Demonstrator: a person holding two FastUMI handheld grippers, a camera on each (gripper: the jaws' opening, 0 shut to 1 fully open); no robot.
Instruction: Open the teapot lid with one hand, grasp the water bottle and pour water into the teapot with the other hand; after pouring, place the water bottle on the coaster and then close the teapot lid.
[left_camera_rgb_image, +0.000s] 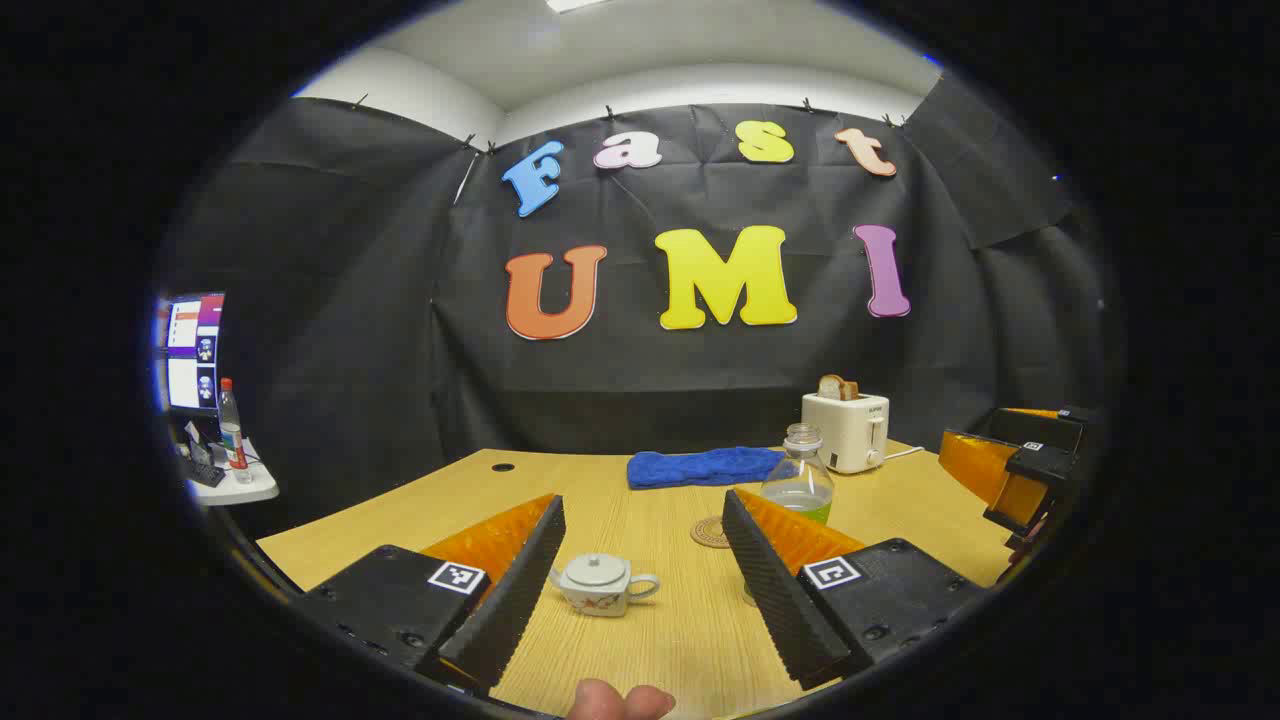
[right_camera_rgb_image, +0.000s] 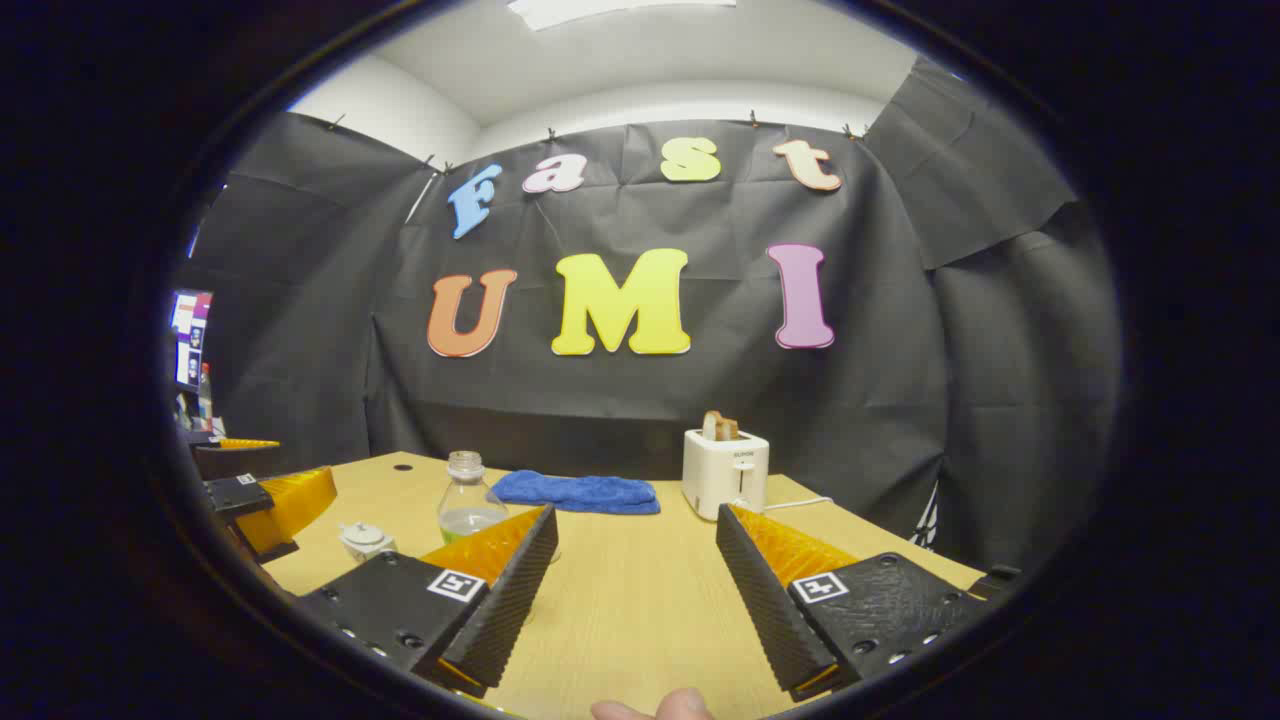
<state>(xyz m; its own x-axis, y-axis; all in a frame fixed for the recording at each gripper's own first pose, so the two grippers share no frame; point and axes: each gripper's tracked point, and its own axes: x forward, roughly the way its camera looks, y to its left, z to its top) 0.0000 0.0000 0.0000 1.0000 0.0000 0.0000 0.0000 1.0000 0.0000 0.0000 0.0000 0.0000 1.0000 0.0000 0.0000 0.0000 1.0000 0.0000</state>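
Note:
A small white teapot (left_camera_rgb_image: 601, 584) with its lid on stands on the wooden table (left_camera_rgb_image: 650, 640), straight ahead between the wide-apart fingers of my left gripper (left_camera_rgb_image: 632, 590), which is open and holds nothing. Behind it stands a clear water bottle (left_camera_rgb_image: 798, 483) with greenish liquid and no cap, and a round coaster (left_camera_rgb_image: 711, 532) lies just left of the bottle. In the right gripper view the teapot (right_camera_rgb_image: 366, 541) and bottle (right_camera_rgb_image: 468, 500) sit to the left. My right gripper (right_camera_rgb_image: 632, 585) is open over bare table. The other gripper (right_camera_rgb_image: 262, 505) hangs at far left.
A blue towel (left_camera_rgb_image: 704, 467) lies at the back of the table, with a white toaster (left_camera_rgb_image: 846, 430) holding bread to its right and a cord trailing off. At far left a side shelf (left_camera_rgb_image: 235, 487) carries a bottle and a monitor. The right gripper (left_camera_rgb_image: 1020, 465) hovers at far right.

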